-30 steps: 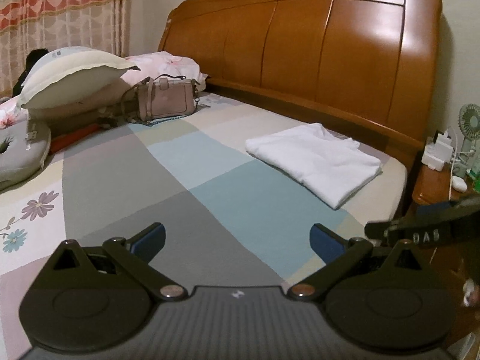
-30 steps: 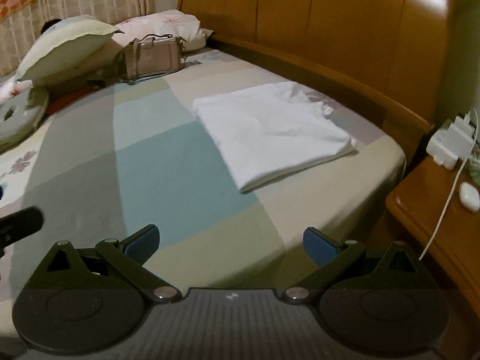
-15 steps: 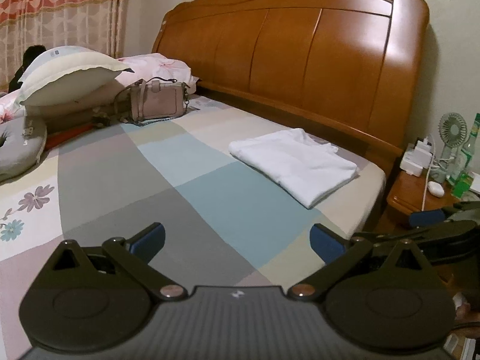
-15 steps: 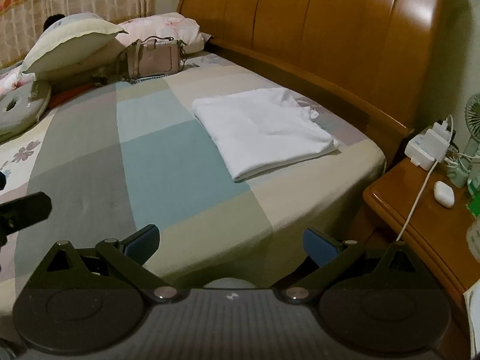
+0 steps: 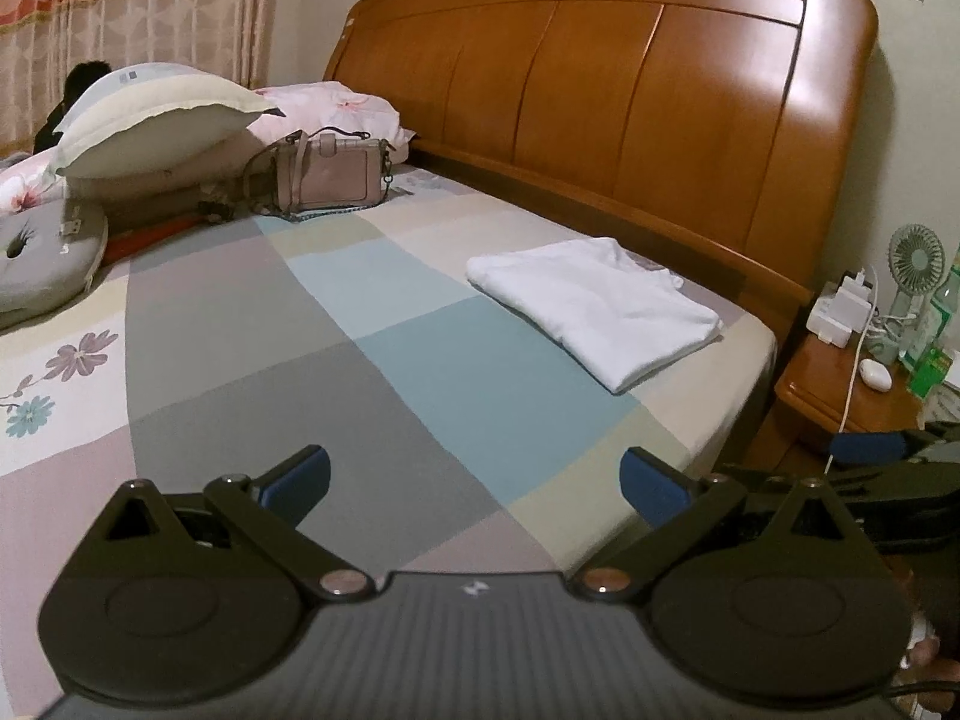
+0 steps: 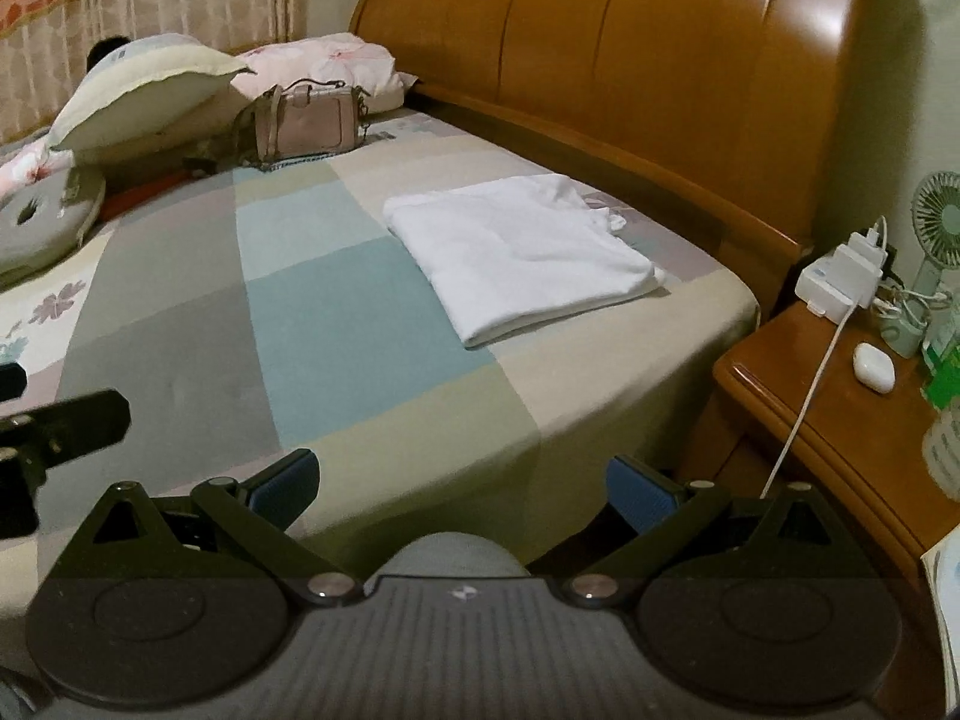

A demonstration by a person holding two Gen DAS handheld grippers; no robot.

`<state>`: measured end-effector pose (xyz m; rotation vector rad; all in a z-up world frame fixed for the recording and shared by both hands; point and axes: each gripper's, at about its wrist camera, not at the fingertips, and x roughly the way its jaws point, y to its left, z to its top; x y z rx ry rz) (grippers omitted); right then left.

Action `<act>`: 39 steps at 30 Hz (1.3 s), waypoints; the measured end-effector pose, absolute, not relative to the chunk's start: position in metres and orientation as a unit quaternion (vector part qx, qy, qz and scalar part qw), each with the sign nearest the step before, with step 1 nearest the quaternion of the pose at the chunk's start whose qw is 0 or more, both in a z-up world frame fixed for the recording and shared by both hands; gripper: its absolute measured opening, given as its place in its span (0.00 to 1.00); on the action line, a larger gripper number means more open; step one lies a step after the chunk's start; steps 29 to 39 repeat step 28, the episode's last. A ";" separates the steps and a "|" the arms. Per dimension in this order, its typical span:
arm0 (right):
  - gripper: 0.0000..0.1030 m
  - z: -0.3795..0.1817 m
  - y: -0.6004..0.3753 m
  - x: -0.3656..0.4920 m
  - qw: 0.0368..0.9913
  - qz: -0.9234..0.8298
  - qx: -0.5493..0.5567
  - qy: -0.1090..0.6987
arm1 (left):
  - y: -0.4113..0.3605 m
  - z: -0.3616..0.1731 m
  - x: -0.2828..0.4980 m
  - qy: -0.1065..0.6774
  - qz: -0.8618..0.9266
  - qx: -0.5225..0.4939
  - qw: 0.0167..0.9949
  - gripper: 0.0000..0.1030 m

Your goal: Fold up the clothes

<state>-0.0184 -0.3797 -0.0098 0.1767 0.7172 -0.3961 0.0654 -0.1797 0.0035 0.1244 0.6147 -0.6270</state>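
Already folded into a flat rectangle, the white garment [image 5: 594, 312] lies on the bed [image 5: 420, 396] near the headboard [image 5: 600, 96], at one o'clock from both empty, open claws; the right claw [image 6: 461, 489] looks nearer than the left claw [image 5: 474, 480].

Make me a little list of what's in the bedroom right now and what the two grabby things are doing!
garment: white folded garment, lying flat on the bed near the headboard
bed: patchwork sheet
headboard: wooden headboard
handbag: pink handbag, beside the pillow
nightstand: wooden nightstand with a small green fan
left gripper: jaws open, empty
right gripper: jaws open, empty
fold status: looks finished
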 end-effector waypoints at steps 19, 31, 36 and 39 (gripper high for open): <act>1.00 -0.001 -0.386 -0.024 0.916 -0.211 0.091 0.328 | -0.192 0.003 0.065 0.304 -0.322 0.061 0.894 0.99; 1.00 -0.001 -0.388 -0.021 0.916 -0.213 0.091 0.327 | -0.198 0.003 0.066 0.301 -0.330 0.059 0.893 0.99; 1.00 -0.001 -0.388 -0.021 0.916 -0.213 0.091 0.327 | -0.198 0.003 0.066 0.301 -0.330 0.059 0.893 0.99; 1.00 -0.001 -0.388 -0.021 0.916 -0.213 0.091 0.327 | -0.198 0.003 0.066 0.301 -0.330 0.059 0.893 0.99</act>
